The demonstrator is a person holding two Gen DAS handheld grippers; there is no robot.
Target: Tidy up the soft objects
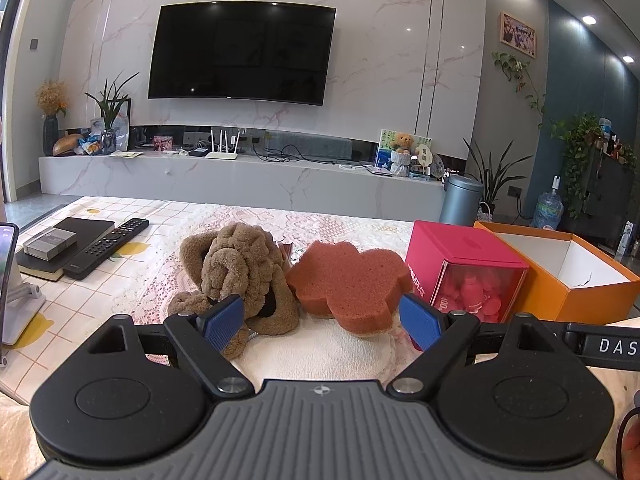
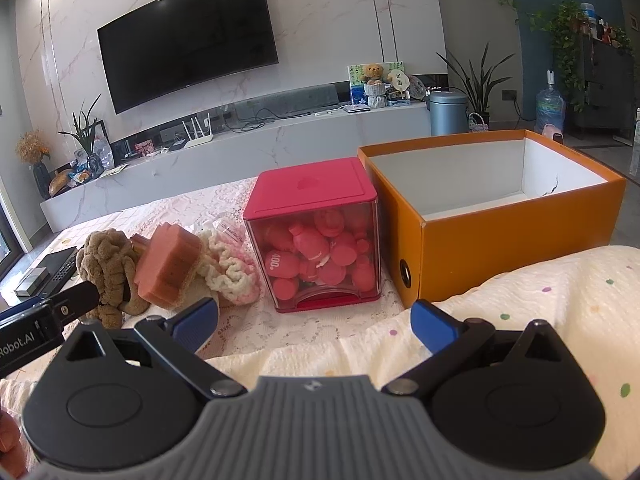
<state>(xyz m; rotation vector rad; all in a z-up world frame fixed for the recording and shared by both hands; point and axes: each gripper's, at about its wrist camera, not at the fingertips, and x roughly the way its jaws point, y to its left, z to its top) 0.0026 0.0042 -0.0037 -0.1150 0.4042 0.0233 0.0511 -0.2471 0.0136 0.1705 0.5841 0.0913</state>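
A brown fluffy plush item (image 1: 240, 272) and a flower-shaped reddish sponge (image 1: 348, 284) lie side by side on the lace cloth, just beyond my left gripper (image 1: 322, 320), which is open and empty. In the right wrist view the same plush item (image 2: 110, 268) and sponge (image 2: 170, 268) sit at the left, with a pink-and-white knitted piece (image 2: 230, 272) beside them. A red box with a clear front (image 2: 316, 236), full of pink soft pieces, stands next to an open orange box (image 2: 480, 220) whose inside looks empty. My right gripper (image 2: 316, 322) is open over a cream dotted blanket (image 2: 520, 300).
A remote control (image 1: 106, 252), a black notebook (image 1: 60, 248) with a small grey box on it, and a phone on a white stand (image 1: 12, 280) lie at the table's left. The red box (image 1: 460, 272) and orange box (image 1: 560, 276) stand at the right. A TV wall lies beyond the table.
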